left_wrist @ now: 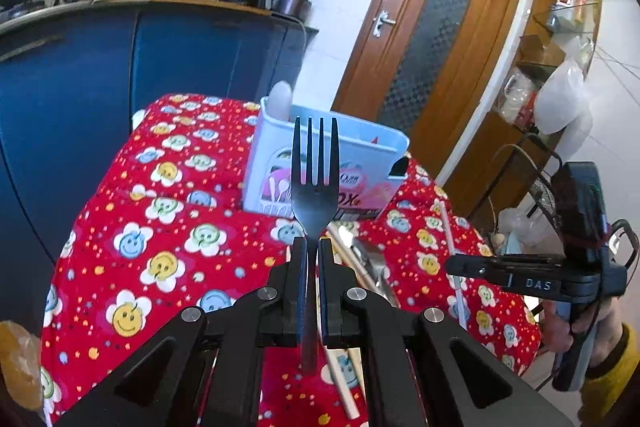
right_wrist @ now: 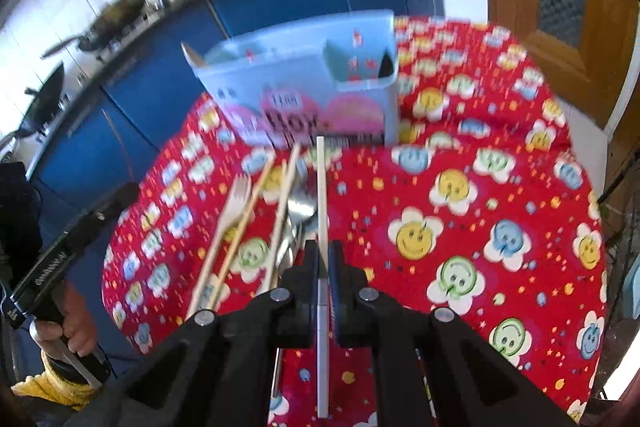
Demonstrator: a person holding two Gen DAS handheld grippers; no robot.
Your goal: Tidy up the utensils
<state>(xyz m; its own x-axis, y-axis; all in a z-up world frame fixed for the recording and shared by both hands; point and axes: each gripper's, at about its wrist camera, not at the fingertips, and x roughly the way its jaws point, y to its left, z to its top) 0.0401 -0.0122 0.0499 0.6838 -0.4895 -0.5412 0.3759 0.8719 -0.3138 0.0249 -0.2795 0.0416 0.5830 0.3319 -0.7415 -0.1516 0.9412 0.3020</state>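
My left gripper is shut on a dark metal fork, tines up, held above the table in front of the pale blue utensil box. A white spoon stands in the box's left compartment. My right gripper is shut on a white chopstick that points toward the box. The right gripper also shows in the left wrist view, off to the right. On the cloth lie a wooden fork, wooden chopsticks and metal cutlery.
A round table with a red smiley-flower cloth holds everything. Blue kitchen cabinets stand behind it at left, a wooden door behind at right. A wooden shelf with bags is at far right.
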